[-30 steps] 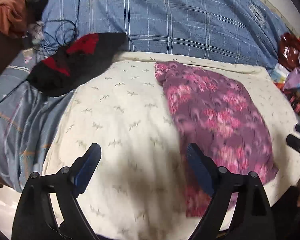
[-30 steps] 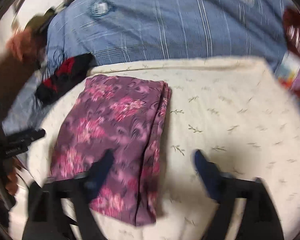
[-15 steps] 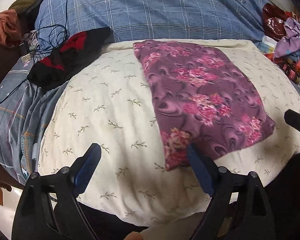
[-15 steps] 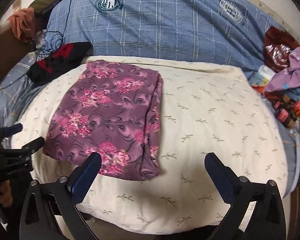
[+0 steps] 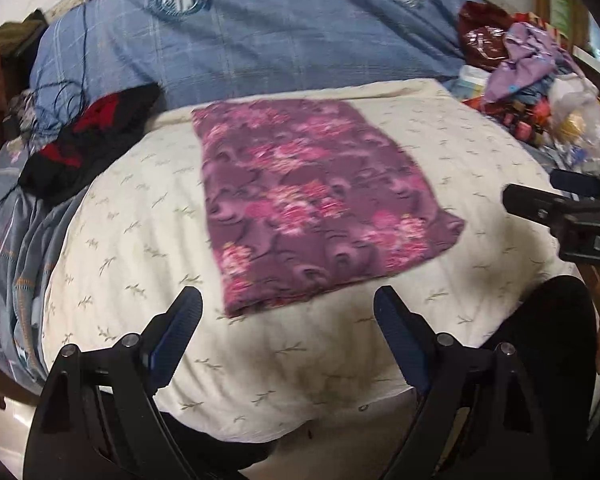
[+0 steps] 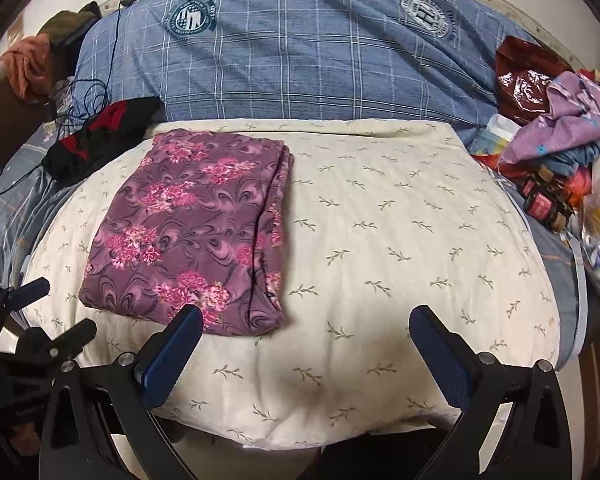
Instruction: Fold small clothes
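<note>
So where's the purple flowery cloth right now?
The folded purple floral cloth lies flat on the left part of the cream leaf-print pad in the right wrist view, near the black-and-red garment.

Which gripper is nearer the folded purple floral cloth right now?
Left, narrowly. The left gripper hangs open just short of the purple floral cloth's near edge. The right gripper is open too, centred beside the cloth's near right corner, over the bare cream quilt.

I am holding the left gripper at 6 o'clock, jaws spread wide and gripping nothing; I am likewise holding the right gripper agape, empty, angling downward.
</note>
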`<act>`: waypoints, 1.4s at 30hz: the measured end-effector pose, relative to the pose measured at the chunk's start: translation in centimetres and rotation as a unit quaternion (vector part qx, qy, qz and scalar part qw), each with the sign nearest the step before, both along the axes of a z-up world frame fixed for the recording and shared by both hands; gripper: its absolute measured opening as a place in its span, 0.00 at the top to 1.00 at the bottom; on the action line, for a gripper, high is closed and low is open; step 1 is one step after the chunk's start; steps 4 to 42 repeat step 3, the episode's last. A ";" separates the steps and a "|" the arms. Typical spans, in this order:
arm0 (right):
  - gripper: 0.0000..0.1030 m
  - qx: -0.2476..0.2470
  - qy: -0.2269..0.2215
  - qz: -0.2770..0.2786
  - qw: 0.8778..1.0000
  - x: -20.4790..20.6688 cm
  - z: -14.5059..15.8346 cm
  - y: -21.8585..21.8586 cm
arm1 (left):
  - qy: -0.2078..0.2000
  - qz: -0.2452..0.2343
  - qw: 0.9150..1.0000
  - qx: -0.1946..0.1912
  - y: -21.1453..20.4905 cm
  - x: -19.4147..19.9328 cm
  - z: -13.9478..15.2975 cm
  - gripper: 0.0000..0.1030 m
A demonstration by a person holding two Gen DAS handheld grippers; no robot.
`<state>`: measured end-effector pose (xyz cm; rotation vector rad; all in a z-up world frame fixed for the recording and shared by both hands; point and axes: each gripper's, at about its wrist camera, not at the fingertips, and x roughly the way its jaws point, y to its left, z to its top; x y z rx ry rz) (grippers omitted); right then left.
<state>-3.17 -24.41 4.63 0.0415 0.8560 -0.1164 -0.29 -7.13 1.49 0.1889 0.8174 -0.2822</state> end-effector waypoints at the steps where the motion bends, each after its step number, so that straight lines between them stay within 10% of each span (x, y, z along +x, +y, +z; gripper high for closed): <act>1: 0.00 -0.001 -0.001 -0.002 1.000 -0.1 0.1 -0.2 | -0.002 -0.002 1.000 0.000 -0.2 -0.1 0.1 0.14; 42: 0.00 -0.007 -0.005 -0.007 1.000 -0.4 0.4 -0.4 | -0.003 -0.005 1.000 0.000 -0.5 -0.2 0.3 0.14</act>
